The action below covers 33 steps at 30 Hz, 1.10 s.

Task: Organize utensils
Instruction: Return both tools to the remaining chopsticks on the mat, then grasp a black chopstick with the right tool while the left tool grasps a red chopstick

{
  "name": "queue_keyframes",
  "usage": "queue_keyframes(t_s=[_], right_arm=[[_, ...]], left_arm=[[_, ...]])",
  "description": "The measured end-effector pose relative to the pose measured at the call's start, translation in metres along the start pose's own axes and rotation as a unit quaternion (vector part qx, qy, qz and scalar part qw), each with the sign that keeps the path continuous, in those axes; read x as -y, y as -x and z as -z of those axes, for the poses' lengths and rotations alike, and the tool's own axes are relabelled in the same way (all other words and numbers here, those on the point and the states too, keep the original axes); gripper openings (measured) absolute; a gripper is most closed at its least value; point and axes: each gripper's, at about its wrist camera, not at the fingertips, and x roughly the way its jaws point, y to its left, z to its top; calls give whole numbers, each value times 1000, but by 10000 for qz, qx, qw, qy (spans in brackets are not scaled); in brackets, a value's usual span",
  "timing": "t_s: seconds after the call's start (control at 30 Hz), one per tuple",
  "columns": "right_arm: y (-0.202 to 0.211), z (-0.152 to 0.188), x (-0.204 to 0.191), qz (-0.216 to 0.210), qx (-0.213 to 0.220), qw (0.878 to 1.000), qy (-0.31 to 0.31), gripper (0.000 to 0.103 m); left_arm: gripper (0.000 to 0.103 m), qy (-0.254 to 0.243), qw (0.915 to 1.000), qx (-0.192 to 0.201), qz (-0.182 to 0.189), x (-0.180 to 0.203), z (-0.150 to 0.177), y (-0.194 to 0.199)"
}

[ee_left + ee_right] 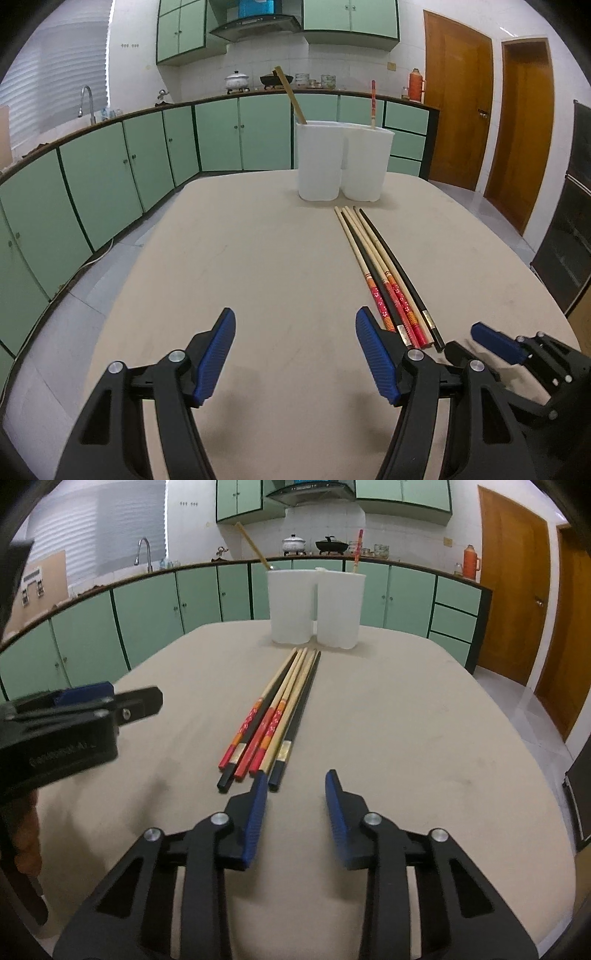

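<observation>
Several chopsticks [280,709], light, stiff and slippery, lie at twelve o'clock before the empty, part-open right hand-held gripper [295,805]; pinch one near its butt end.

The left gripper [295,321] points forward and slopes downward. Its two blue pads [216,356] stand wide apart and nothing is between them. The right gripper [295,784] is just beside it on the right, sloping down in the same way. Its jaws are narrower, yet a clear gap remains between the blue pads [255,819], and they press on nothing. In the right wrist view, part of a hand [22,834] shows at the near left edge, behind the left gripper.
</observation>
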Motion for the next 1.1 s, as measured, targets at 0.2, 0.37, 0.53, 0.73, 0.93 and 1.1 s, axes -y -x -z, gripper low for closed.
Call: queue_keyframes(t_s=[0.2, 0.37, 0.53, 0.73, 0.93, 1.1], right_arm=[[-9, -1, -6, 55, -88, 9999, 107, 21], [-10, -2, -3, 126, -121, 9998, 115, 9], [-10, -3, 8, 159, -125, 9998, 23, 10], [-14, -4, 3, 99, -173, 9997, 109, 11], [-19, -10, 10, -8, -299, 9995, -47, 6], [-16, -10, 20, 7, -291, 9994, -165, 6]], left_arm=[[66, 95, 9999, 3, 59, -3, 2, -2], [66, 105, 9999, -34, 107, -1, 2, -6], [66, 99, 9998, -78, 136, 0, 3, -9], [66, 34, 9998, -135, 174, 4, 4, -10], [66, -22, 9989, -334, 337, 11, 9, -14], [66, -86, 9973, -582, 431, 18, 13, -20]])
